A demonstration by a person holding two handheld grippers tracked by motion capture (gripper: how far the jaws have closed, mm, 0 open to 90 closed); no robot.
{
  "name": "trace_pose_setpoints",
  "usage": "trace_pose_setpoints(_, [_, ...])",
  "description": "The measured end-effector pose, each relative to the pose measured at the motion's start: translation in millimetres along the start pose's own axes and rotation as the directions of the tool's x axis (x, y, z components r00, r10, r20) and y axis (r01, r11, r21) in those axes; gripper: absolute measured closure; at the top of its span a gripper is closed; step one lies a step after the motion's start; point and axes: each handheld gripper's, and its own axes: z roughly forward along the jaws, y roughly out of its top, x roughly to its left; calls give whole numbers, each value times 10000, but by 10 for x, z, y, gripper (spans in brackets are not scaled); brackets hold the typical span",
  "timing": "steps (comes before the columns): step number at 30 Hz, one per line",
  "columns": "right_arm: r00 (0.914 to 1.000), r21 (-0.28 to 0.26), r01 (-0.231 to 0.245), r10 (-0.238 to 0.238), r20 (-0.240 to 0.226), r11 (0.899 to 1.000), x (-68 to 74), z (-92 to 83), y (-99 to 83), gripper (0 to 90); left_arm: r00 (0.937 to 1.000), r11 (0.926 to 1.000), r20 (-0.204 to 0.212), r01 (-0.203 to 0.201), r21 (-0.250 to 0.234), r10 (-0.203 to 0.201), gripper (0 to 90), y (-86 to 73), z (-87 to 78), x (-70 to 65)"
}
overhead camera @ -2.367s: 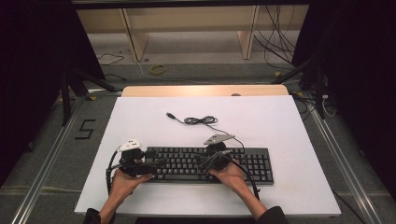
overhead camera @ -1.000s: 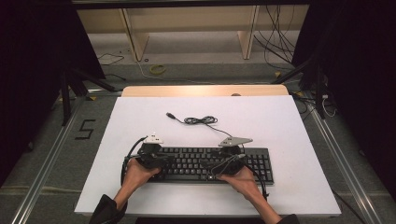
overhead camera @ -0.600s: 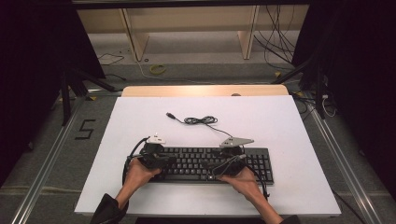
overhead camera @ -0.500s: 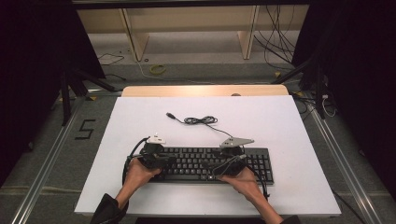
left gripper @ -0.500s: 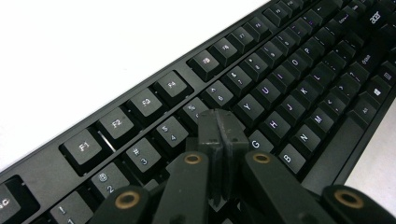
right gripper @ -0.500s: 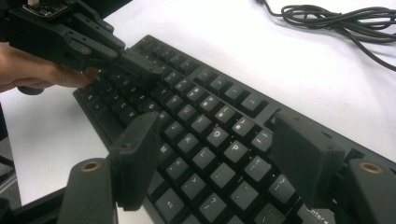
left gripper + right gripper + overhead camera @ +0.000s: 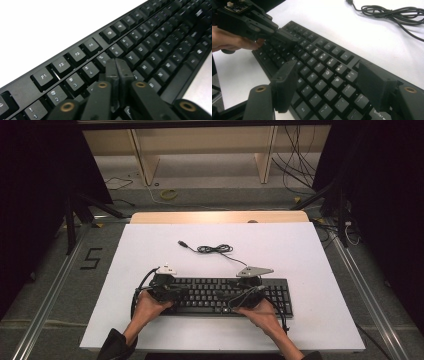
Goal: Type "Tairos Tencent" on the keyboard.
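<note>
A black keyboard [image 7: 215,295] lies along the near side of the white board [image 7: 310,255]. My left gripper [image 7: 181,294] rests over its left part. In the left gripper view its jaws [image 7: 117,66] stand together above the number row, with nothing between them; they have just been opening by a hair. My right gripper [image 7: 236,302] hovers over the keyboard's right half. Its fingers stand wide apart [image 7: 328,75] above the letter keys and hold nothing. The left gripper [image 7: 284,37] also shows farther off in the right gripper view, tips on the keys.
The keyboard's thin black cable [image 7: 214,249] lies coiled behind it, ending in a USB plug [image 7: 183,243]. Bare white board surrounds the keyboard. A wooden strip [image 7: 220,217] borders the far edge, with dark stands and floor cables beyond.
Since the earliest frame both hands have shifted a little to the right along the keyboard. Over the last second nothing visibly moved.
</note>
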Motion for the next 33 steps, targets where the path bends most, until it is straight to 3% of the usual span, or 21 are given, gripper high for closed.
trace_pose_setpoints(9, [10000,14,16,-16,-45,10000,-6,34,18,341,9987,9979,229,471,-440,-461,642,18,-110,19])
trace_pose_setpoints(19, [10000,17,16,-16,-62,10000,-4,62,54,363,9969,9910,591,586,-1205,-517,425,2,-237,5])
trace_pose_setpoints(28, [9997,196,223,-220,-145,9996,14,118,98,403,9961,9836,734,610,-1699,-491,352,-44,-361,-29])
trace_pose_setpoints(33, [9990,376,402,-395,-199,9985,38,172,122,483,9960,9820,702,662,-1769,-545,345,-80,-409,-19])
